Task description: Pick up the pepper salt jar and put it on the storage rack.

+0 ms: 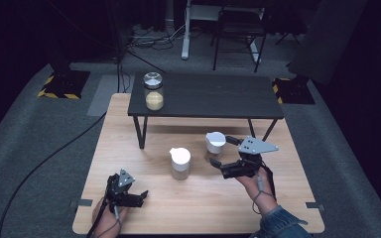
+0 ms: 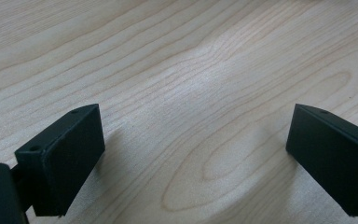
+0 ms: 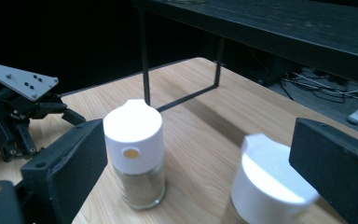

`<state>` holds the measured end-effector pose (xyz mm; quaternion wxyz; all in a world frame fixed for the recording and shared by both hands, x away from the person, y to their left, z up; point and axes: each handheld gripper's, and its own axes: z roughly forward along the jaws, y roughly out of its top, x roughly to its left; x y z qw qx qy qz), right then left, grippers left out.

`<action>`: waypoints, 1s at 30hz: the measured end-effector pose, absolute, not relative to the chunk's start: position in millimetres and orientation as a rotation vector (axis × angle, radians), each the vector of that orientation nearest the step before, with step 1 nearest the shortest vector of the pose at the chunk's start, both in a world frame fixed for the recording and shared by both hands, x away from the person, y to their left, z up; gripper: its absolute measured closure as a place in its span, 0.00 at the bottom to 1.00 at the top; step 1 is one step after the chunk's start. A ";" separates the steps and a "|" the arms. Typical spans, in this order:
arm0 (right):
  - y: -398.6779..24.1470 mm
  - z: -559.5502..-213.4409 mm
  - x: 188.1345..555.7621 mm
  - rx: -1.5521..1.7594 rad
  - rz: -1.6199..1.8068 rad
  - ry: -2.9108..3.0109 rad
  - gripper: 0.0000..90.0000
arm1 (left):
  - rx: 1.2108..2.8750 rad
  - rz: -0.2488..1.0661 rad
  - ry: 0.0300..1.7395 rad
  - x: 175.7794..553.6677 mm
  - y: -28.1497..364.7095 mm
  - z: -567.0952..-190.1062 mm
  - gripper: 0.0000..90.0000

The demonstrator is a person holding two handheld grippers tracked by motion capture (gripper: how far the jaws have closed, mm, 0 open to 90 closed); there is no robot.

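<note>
Two white-capped spice jars stand mid-table on the wooden table [image 1: 129, 148]. The left jar [image 1: 180, 162] [image 3: 134, 154] holds brownish powder. The right jar [image 1: 215, 144] [image 3: 266, 184] looks blurred in the right gripper view, close to the right-hand jaw. My right gripper [image 1: 222, 151] [image 3: 200, 154] is open, lying on its side with its jaws spread just right of that jar, which no pad presses. My left gripper [image 1: 140, 197] [image 2: 191, 154] rests at the table's front left, open over bare wood with nothing between its jaws.
A low black shelf [image 1: 206, 94] on thin metal legs stands across the back of the table. On its left end is a glass jar [image 1: 154, 91] with a silver lid and yellow contents. Cables and a chair are on the floor beyond.
</note>
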<state>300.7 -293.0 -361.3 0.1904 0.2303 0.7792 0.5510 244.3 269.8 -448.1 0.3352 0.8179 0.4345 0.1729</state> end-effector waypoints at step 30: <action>-214.1 -386.4 330.0 0.599 1.563 2.252 0.01 | 2.135 0.452 1.132 244.3 269.9 -448.2 0.05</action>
